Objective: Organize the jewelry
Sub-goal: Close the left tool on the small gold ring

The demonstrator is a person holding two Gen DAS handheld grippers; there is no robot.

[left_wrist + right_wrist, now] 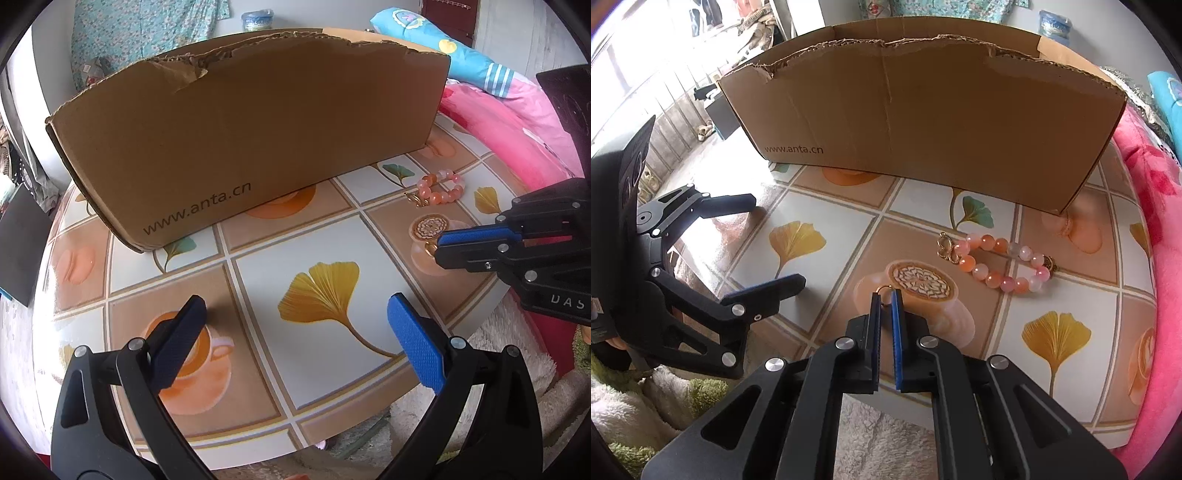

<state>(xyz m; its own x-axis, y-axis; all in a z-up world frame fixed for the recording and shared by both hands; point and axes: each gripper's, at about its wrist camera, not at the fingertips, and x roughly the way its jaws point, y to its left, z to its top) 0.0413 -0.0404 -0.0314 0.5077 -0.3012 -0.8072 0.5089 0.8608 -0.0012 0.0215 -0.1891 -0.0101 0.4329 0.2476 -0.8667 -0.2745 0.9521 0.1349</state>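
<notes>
The right gripper [885,297] pinches a small gold ring [885,288] between nearly closed fingers, low over the table. The left gripper [295,317] hovers spread, holding nothing. A pink-and-orange bead bracelet [1001,264] lies just beside the torn cardboard box [923,122], whose inside is hidden. The round table [258,236] has a ginkgo-leaf, coffee-cup print; pink bedding [1152,206] lies beyond.

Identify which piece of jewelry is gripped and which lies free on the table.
The small gold ring is pinched by the right gripper; the bead bracelet lies free near the box.
</notes>
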